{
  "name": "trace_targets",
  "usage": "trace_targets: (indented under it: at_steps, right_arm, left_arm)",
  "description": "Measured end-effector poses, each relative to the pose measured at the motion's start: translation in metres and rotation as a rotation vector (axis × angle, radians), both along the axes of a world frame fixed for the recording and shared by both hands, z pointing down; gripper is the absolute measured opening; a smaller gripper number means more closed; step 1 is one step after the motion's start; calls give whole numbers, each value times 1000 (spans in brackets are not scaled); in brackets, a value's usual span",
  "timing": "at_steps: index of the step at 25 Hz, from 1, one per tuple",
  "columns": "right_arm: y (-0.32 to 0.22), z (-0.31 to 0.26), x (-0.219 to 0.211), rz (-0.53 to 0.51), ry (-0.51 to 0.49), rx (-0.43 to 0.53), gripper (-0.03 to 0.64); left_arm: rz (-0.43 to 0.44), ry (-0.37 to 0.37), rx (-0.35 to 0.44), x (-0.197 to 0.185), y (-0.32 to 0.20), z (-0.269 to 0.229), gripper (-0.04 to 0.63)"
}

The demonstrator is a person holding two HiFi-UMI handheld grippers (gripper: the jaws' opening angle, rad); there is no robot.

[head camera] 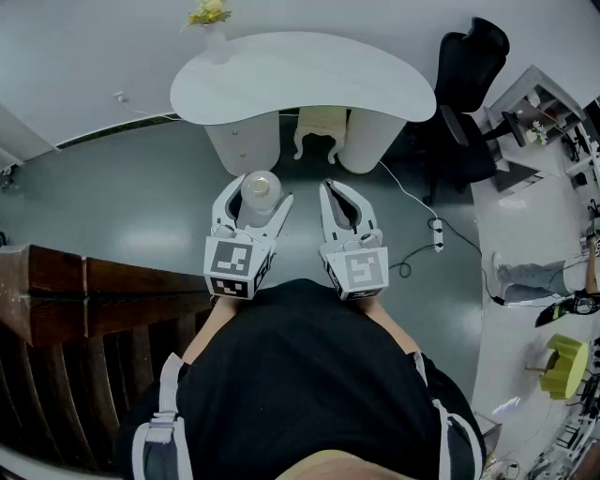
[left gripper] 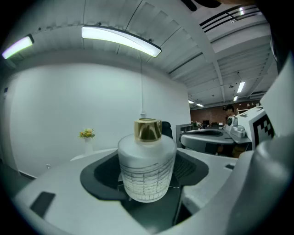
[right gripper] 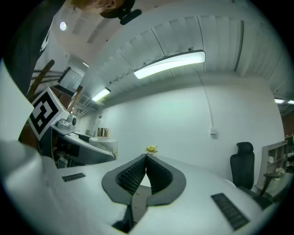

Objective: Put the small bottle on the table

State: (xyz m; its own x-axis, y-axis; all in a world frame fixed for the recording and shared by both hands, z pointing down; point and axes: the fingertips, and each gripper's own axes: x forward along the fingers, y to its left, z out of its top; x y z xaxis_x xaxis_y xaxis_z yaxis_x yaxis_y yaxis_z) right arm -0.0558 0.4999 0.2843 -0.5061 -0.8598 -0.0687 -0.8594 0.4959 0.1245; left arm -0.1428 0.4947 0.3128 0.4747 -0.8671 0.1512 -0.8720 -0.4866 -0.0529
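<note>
Head view, L to R.

- Far L: dark wooden rail [head camera: 66,291], lower L corner.
- L gripper [head camera: 254,199]: jaws spread wide and clamped on the small bottle [head camera: 260,190], pads against both its sides. Held roughly level in front of the person's torso, above the grey floor [head camera: 122,197].
- Bottle per L gripper view: frosted white body w/ faint grid lines, gold cap [left gripper: 147,130] on top, upright. Sits between the dark pads [left gripper: 102,176], base near the back of the jaw opening. Not on the table; it is in the air, short of the table's near edge.
- Marker cube [head camera: 234,264] at the rear of the L gripper, facing up.
- R gripper [head camera: 331,190]: just beside the L one, parallel, pointing the same way. Jaws pressed together, tips meeting, nothing between them (R gripper view confirms).
- Ahead of both: white kidney-shaped table [head camera: 309,80] on pale pedestal legs. Only thing seen on it is a white vase w/ yellow flowers [head camera: 212,21] at its far L end.
- R of table: black office chair [head camera: 473,66].
- Floor R of the grippers: power strip [head camera: 437,234] w/ cable.
</note>
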Motion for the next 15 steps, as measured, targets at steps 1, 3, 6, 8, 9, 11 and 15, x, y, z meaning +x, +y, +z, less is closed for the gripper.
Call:
trace_targets:
  at_steps: [1, 3, 6, 8, 9, 11, 15]
  right_arm:
    - [-2, 6, 1, 0, 6, 2, 21]
    - [-7, 12, 4, 1, 12, 1, 21]
    - [-18, 8, 11, 1, 3, -8, 21]
    - [-25, 8, 18, 0, -1, -12, 21]
    - [-29, 10, 22, 3, -2, -14, 21]
    - [-37, 13, 31, 14, 2, -12, 21]
    - [-50, 12, 42, 6, 2, 2, 23]
  left_arm:
    - [-2, 0, -2, -1, -3, 1, 333]
    - [-5, 1, -4, 0, -9, 2, 333]
    - [-11, 1, -3, 7, -19, 2, 333]
    - [-15, 3, -2, 13, -25, 3, 333]
    - [-16, 5, 0, 17, -27, 2, 333]
    - [-17, 16, 11, 24, -34, 1, 333]
    - [-23, 38, 38, 35, -45, -2, 333]
